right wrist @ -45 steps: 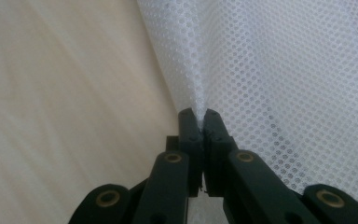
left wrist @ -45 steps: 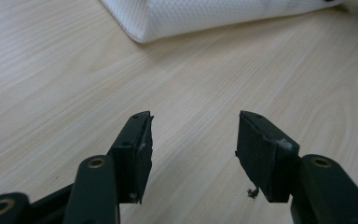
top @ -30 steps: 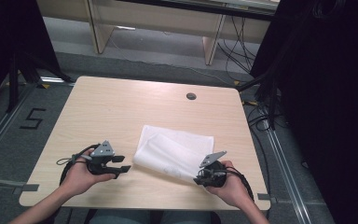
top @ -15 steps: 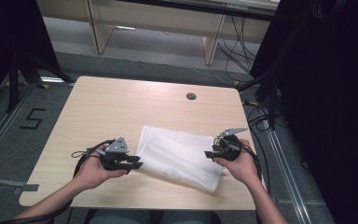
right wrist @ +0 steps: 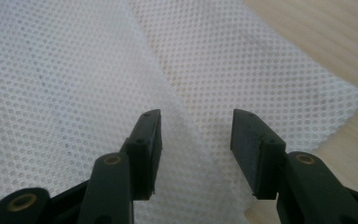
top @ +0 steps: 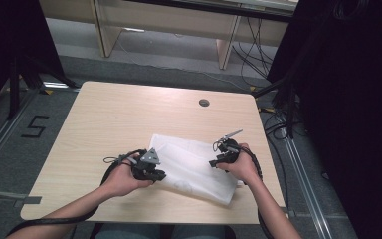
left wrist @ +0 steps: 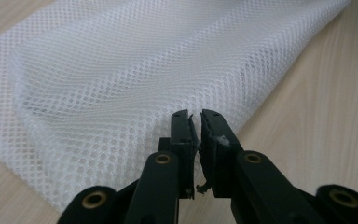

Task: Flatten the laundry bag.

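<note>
A laboratory-style recording space, not a home: a plain light-wood table (top: 129, 119) with a round cable port (top: 204, 102) stands alone on a grey floor (top: 144, 50). The floor bears a taped numeral "5" (top: 34, 127) and metal rails (top: 303, 174), loose black cables (top: 251, 40) run across it beyond the table, and black curtains (top: 348, 99) close off the sides. Bare wooden furniture legs (top: 102, 25) stand at the far edge, and a person seated at the table holds wired instruments in both hands.
</note>
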Tool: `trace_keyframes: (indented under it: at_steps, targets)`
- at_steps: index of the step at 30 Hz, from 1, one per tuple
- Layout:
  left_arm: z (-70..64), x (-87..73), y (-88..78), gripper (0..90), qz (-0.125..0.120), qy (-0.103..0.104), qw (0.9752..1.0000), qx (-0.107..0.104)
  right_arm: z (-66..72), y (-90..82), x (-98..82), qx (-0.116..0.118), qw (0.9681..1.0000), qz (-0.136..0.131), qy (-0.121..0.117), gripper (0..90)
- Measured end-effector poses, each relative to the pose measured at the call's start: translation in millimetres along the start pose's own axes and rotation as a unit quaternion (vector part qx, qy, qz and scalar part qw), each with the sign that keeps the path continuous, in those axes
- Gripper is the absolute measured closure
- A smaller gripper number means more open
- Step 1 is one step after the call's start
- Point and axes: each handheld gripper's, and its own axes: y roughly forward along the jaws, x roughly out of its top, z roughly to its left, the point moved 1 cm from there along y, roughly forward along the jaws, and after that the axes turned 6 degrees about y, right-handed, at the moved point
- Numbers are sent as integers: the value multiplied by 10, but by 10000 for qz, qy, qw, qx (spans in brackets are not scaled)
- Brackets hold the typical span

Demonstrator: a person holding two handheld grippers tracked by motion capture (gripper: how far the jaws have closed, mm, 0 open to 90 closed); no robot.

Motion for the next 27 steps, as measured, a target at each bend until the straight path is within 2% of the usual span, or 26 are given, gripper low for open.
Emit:
trace_keyframes:
  at_steps: [1,2,3,4,5,8,10,14,15,16,18,19,23,24,25,26,27]
  targets:
    - [0,3,16,828,60,83,9999,18,0,0,0,0,10000,0,0,554]
    - [-2,-1,38,828,111,58,9999,-17,6,20,-1,1,9999,56,-103,560]
    - [10,1,51,828,187,198,9996,-22,20,42,-5,-5,9999,131,-84,570]
    - [-5,-3,70,828,165,80,9998,3,28,67,-6,14,9997,154,-162,581]
    - [5,-6,82,828,239,148,9996,-6,39,73,-6,8,9997,182,-151,595]
    - [9,-27,135,832,299,136,9994,-59,66,75,18,-28,9994,250,-253,673]
    - [6,-40,153,834,333,137,9993,-60,77,89,34,-11,9988,271,-412,714]
    - [5,-44,165,835,346,134,9993,-57,103,100,64,119,9981,429,-421,859]
    - [-5,-48,172,835,342,71,9994,-54,112,102,73,144,9979,466,-422,885]
    - [6,-49,174,835,367,177,9991,-68,129,102,78,122,9979,495,-402,892]
    - [-19,-57,196,837,303,16,9995,-75,139,100,96,83,9976,528,-441,897]
    - [-14,-57,195,838,343,68,9994,-80,137,94,108,85,9974,498,-507,898]
    - [-5,-52,212,841,349,110,9993,-109,138,48,161,44,9983,354,-465,899]
    - [-11,-44,227,841,333,42,9994,-103,146,27,173,28,9984,360,-426,898]
    - [7,-36,224,843,415,181,9989,-119,142,13,193,11,9984,300,-489,898]
    - [-18,-28,247,842,311,5,9995,-101,145,1,202,3,9984,281,-482,898]
    - [-2,-13,245,842,375,155,9991,-132,139,-12,218,-17,9983,233,-535,898]
